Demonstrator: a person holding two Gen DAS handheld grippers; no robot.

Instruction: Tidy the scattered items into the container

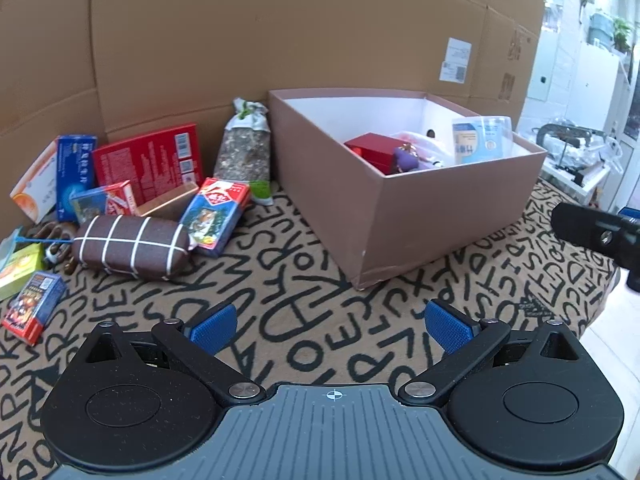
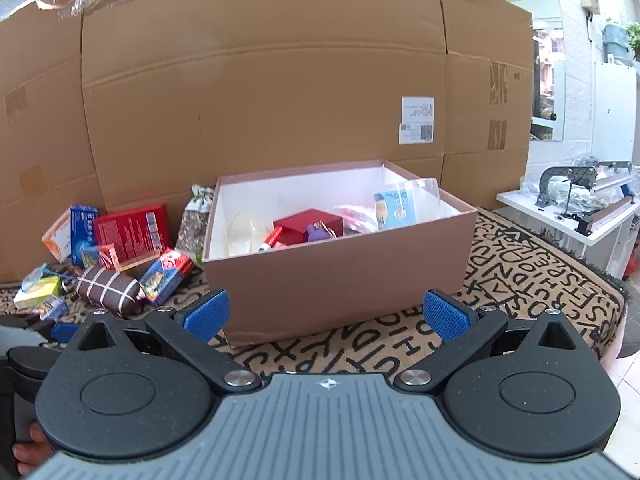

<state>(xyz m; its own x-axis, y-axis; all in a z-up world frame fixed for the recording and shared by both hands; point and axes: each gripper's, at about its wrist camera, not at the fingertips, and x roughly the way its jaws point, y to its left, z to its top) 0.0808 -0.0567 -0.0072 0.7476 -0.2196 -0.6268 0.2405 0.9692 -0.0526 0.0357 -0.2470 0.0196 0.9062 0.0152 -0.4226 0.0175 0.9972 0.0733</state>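
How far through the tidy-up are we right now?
Partly done. The box already holds a red case, a blue-labelled packet and more. Nothing is in hand: left hand-held gripper and right hand-held gripper are open. Left: the checked pouch, card boxes and other packets beside it.

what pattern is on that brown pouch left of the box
White grid lines on dark brown pouch; clearest in left wrist view.

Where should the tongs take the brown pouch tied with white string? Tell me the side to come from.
Grip the brown soft pouch with white string grid across its short width near the middle, coming from above. It lies flat and long, boxes crowd behind it, and the open left tongs likely span that width.
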